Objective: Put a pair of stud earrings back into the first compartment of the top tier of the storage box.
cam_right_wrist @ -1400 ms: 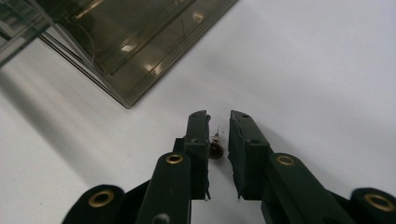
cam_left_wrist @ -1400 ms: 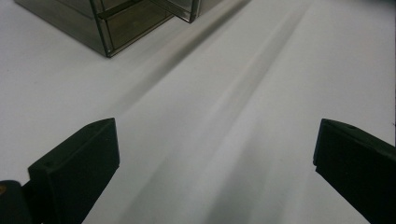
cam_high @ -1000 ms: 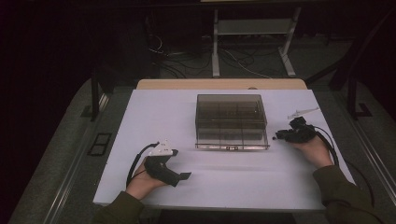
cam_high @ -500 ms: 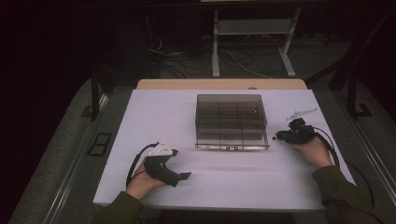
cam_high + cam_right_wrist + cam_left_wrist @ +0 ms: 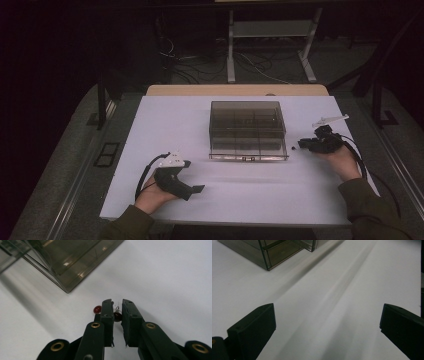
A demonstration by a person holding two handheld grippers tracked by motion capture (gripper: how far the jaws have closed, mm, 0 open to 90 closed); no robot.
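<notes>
Two tongs: right tongs (image 5: 117, 315) clamped on what seems a small red bead (image 5: 117, 315); left tongs (image 5: 324, 325) wide, empty; lifting into the compartment box (image 5: 247, 129) is judged next.

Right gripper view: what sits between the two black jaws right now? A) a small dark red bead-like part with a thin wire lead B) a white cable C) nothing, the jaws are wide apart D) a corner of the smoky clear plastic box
A: the right gripper has its jaws nearly together on a small dark red bead-like part with a thin wire lead, just short of the smoky clear plastic compartment box.
</notes>
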